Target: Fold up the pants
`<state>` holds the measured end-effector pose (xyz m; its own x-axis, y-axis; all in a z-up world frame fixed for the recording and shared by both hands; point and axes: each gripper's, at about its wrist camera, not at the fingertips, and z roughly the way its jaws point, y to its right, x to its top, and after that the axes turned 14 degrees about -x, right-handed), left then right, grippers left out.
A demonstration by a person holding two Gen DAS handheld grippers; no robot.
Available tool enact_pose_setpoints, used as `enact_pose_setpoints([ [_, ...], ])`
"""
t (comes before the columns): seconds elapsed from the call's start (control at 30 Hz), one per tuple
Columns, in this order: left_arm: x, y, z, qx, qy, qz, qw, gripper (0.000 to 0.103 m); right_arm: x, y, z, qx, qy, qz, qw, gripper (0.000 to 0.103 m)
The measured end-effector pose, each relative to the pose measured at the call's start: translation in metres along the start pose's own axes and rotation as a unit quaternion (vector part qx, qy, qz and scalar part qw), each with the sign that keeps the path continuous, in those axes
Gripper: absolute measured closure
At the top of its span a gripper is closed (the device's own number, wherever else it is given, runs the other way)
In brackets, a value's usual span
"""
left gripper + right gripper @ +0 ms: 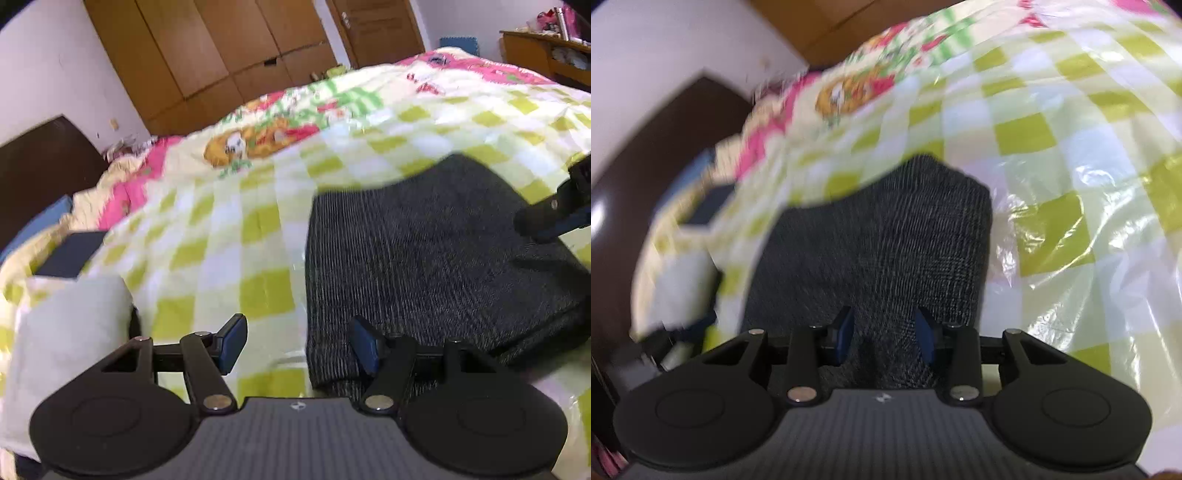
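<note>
Dark grey ribbed knit pants (pixel 424 258), lying in a folded block on green-and-white checked bedspread (pixel 229 236): late fold step, apparently; left gripper (pixel 299 345) apart, empty at near edge; right gripper (pixel 884 338) seemingly pinching raised cloth; next, flatten or reposition.

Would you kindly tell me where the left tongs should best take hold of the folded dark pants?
Probably the pants' near left corner, approached from the open left side: that edge lies flat and clear on the checked bedspread, right by the open left tongs.
</note>
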<state>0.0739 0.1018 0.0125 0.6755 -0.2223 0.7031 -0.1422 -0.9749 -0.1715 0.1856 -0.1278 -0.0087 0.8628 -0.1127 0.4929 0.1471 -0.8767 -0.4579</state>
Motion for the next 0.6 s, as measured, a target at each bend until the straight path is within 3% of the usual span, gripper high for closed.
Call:
enact_pose_setpoints([
  [0.13, 0.012, -0.009, 0.0, -0.013, 0.011, -0.007, 0.9998, 0.028, 0.001, 0.016, -0.008, 0.008, 0.005, 0.02, 1.0, 0.053],
  [0.3, 0.017, -0.021, 0.019, -0.046, 0.006, -0.044, 0.9979, 0.028, 0.005, 0.025, 0.013, 0.066, -0.026, 0.06, 0.996, 0.049],
  [0.47, 0.003, -0.022, 0.037, -0.065, -0.018, -0.041, 0.9969, 0.017, 0.009, 0.024, 0.03, 0.098, -0.054, 0.058, 0.992, 0.048],
  [0.57, 0.002, -0.031, 0.037, -0.086, -0.023, -0.082, 0.9927, 0.017, 0.016, 0.025, 0.038, 0.1, -0.059, 0.065, 0.991, 0.057],
  [0.6, 0.0, -0.033, 0.036, -0.095, -0.024, -0.099, 0.9902, 0.017, 0.018, 0.022, 0.04, 0.098, -0.061, 0.057, 0.992, 0.068],
])
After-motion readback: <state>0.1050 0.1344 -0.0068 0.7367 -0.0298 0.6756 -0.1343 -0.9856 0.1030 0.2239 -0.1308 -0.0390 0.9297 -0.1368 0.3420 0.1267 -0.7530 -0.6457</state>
